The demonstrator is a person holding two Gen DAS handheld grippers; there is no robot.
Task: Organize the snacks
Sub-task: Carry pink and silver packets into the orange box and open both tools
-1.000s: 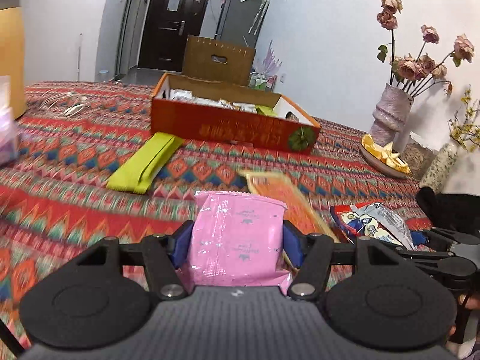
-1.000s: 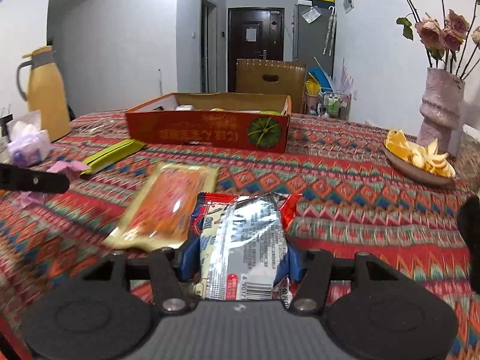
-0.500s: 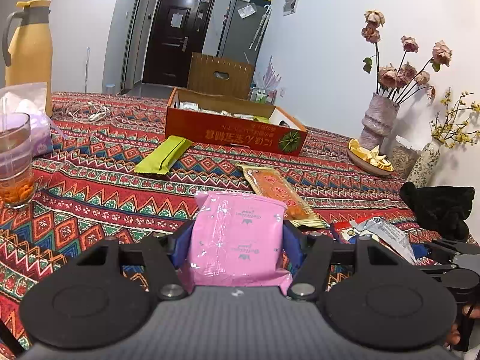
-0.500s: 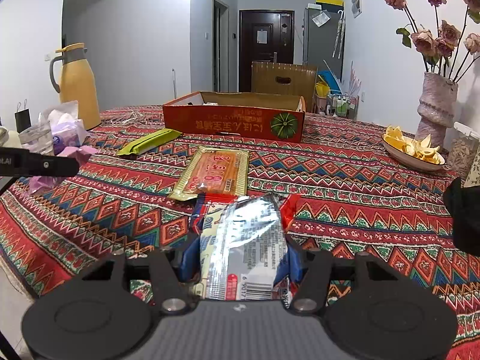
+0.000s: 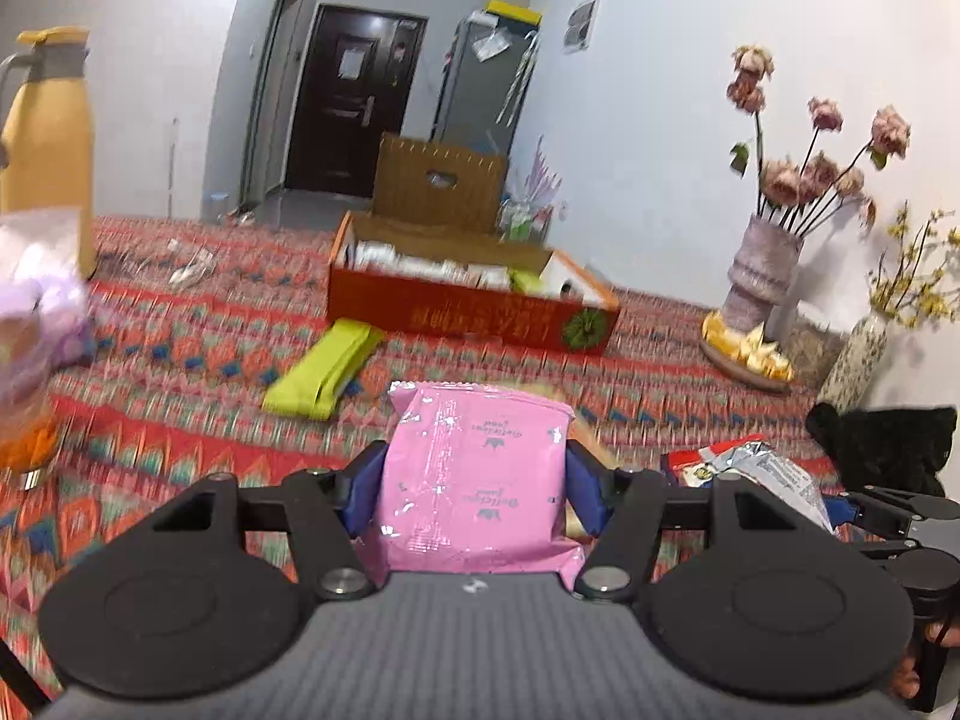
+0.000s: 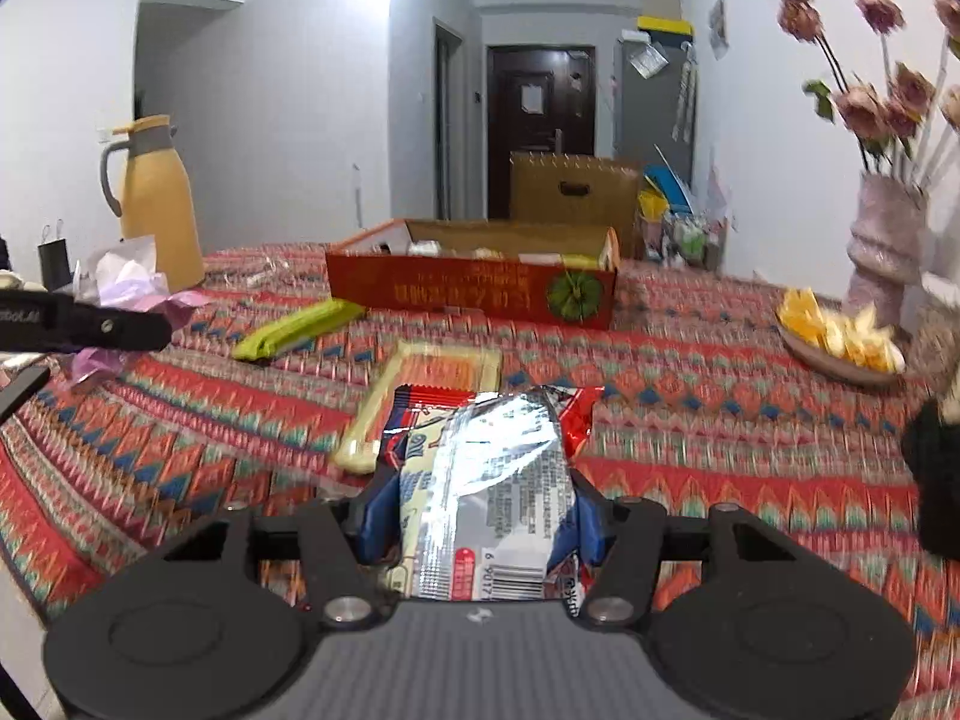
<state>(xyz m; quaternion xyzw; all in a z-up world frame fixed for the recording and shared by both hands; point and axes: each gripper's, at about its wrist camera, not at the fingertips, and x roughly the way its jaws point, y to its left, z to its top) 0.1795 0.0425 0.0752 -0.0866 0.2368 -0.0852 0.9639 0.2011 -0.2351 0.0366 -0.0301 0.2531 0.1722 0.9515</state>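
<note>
Left gripper (image 5: 474, 474): pinching a pink packet (image 5: 477, 468) between its blue pads, above the patterned tablecloth (image 5: 180, 420).
Right gripper (image 6: 480, 510): pinching a silver-and-red packet (image 6: 492, 480).
Orange box (image 6: 474, 294): far ahead of both claws, open-topped, snacks inside.
Green packet (image 5: 324, 369): ahead-left, flat on cloth.
Orange flat packet (image 6: 438, 384): just beyond the right claw.

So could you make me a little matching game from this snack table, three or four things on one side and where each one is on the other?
Things:
1. pink packet
2. silver and red packet
3. green packet
4. orange slices

Places:
A. lying on the tablecloth in front of the red box
B. gripped in the right gripper
C. on a dish beside the vase
D. gripped in the left gripper

Pairs: 1-D, 2-B, 3-A, 4-C
</note>
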